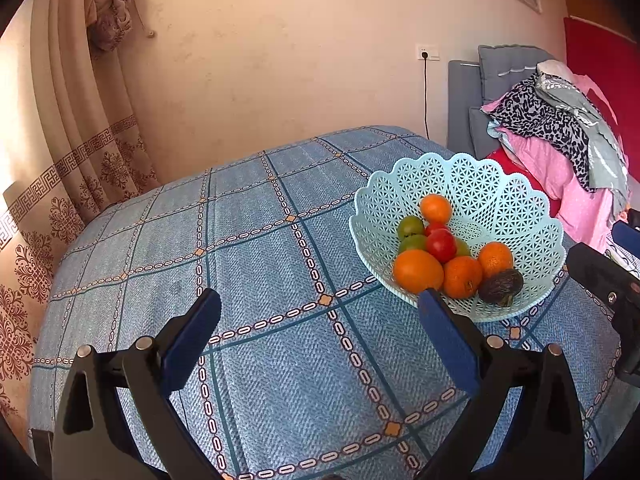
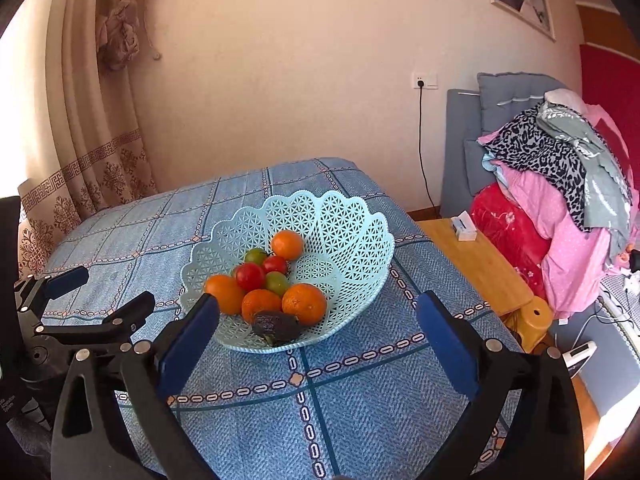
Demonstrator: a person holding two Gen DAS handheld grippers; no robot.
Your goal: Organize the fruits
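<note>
the fruits [image 2: 268, 284] sit piled in the pale blue basket [image 2: 352, 236] on the checked tablecloth [image 2: 360, 392] — dead ahead of the right gripper [image 2: 318, 316], wide open and empty. the left gripper [image 1: 320, 312], also spread and holding nothing, has the basket off to its right — the right looks better placed.

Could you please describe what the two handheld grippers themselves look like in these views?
The left gripper and right gripper look alike: each has two black plastic arms, angular with triangular cut-outs, silver round pins at the joints, and flat dark blue pads inside the fingertips. No cables, sleeves or hands show.
</note>
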